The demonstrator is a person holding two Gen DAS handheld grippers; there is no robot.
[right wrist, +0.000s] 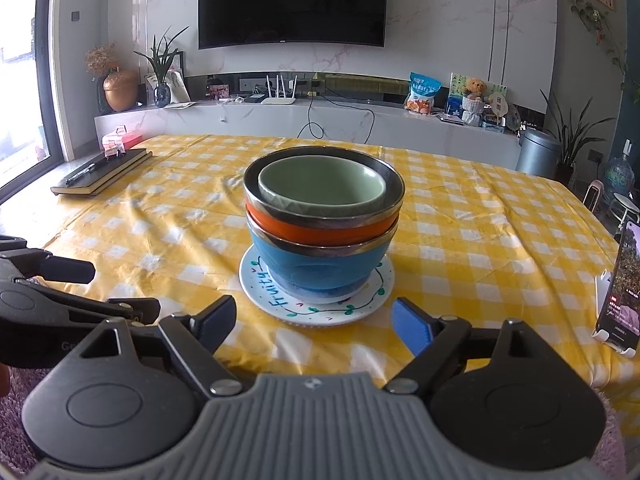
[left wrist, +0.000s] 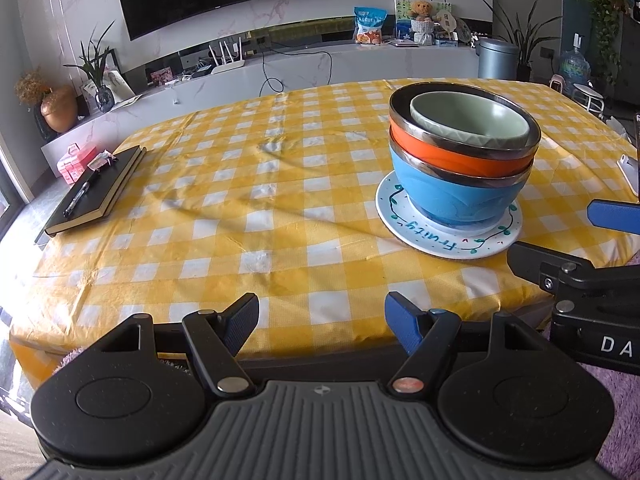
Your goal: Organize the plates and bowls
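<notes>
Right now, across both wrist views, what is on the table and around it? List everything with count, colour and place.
pale green ceramic bowl: 1, green, nested on top of the stack
orange metal-rimmed bowl: 1, orange, middle of the stack
blue metal-rimmed bowl: 1, blue, bottom of the stack, on the plate
white round plate lettered "Fruity": 1, white, under the bowls
yellow checked tablecloth: 1, yellow and white, covering the table
black notebook with pen: 1, black, far left of the table
phone on a stand: 1, right edge of the table
left tongs: open, empty
right tongs: open, empty, before the plate
</notes>
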